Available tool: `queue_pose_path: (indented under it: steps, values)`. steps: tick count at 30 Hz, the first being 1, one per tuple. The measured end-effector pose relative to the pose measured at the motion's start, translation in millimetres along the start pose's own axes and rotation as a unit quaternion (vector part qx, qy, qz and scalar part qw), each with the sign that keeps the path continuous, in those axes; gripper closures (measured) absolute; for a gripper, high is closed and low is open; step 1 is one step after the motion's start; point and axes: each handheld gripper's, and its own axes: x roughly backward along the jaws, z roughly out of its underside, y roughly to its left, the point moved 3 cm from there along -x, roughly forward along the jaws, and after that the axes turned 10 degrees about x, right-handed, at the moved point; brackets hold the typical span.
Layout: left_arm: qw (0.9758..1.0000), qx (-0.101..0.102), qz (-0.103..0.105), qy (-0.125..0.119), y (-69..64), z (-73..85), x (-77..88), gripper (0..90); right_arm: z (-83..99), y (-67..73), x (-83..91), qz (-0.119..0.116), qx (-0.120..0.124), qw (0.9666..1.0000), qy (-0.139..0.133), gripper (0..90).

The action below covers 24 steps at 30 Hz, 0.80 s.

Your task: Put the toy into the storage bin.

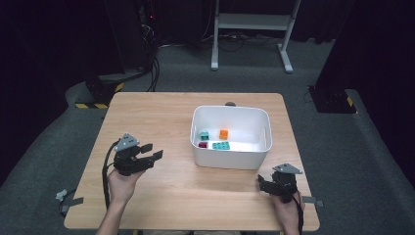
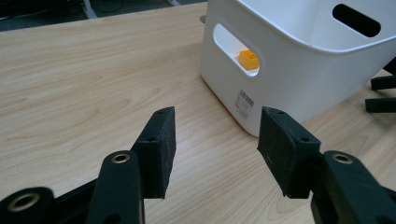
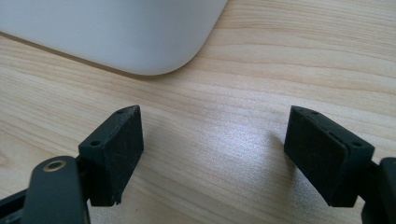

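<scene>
Left gripper (image 1: 152,152) at 8 o'clock on the wooden table (image 1: 147,112), jaws spread, nothing between them, aimed toward the white bin (image 1: 266,128). Right gripper (image 1: 263,183) at 5 o'clock, jaws spread wide and empty, just off the bin's near corner. Inside the bin, near centre: orange block (image 1: 223,133), teal block (image 1: 204,135), dark red block (image 1: 202,145), flat teal plate (image 1: 221,145). Likely light, rigid, smooth plastic; best pinched across flat sides. Bin walls crowd any reach from above; bare tabletop from 9 to 12 o'clock.

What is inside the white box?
The white box holds four small blocks: an orange block, a teal block, a dark red block and a flat green block. Its near wall hides some floor.
</scene>
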Motion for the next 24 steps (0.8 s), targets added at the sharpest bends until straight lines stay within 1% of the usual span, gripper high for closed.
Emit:
queue_pose_path:
  steps: [5, 8, 12, 16, 18, 20, 24]
  values:
    - [0.9999, 0.007, -0.009, 0.005, 3.7, 8.7, -0.9, 46.5, 0.0, 0.0, 0.0, 0.000, 0.000, 1.0000, 0.000, 19.9]
    - [0.9998, 0.008, -0.016, 0.007, 6.2, 14.6, -1.6, 46.4, 0.0, 0.0, 0.0, 0.000, 0.000, 1.0000, 0.000, 19.9]
    - [0.9995, 0.008, -0.024, 0.016, 9.0, 21.3, -4.3, 46.3, 0.0, 0.0, 0.0, 0.000, 0.000, 1.0000, 0.000, 19.9]
    - [0.9993, 0.015, -0.030, 0.019, 11.2, 27.6, -5.4, 46.2, 0.0, 0.0, 0.0, 0.000, 0.000, 1.0000, 0.000, 19.9]
    - [0.9991, 0.013, -0.036, 0.019, 12.3, 30.7, -5.8, 46.0, 0.0, 0.0, 0.0, 0.000, 0.000, 1.0000, 0.000, 19.9]
    - [0.9989, 0.016, -0.037, 0.022, 13.8, 34.9, -7.9, 46.0, 0.0, 0.0, 0.0, 0.000, 0.000, 1.0000, 0.000, 19.9]
    - [0.9983, 0.014, -0.048, 0.032, 15.9, 41.3, -11.3, 45.8, 0.0, 0.0, 0.0, 0.000, 0.000, 1.0000, 0.000, 19.9]
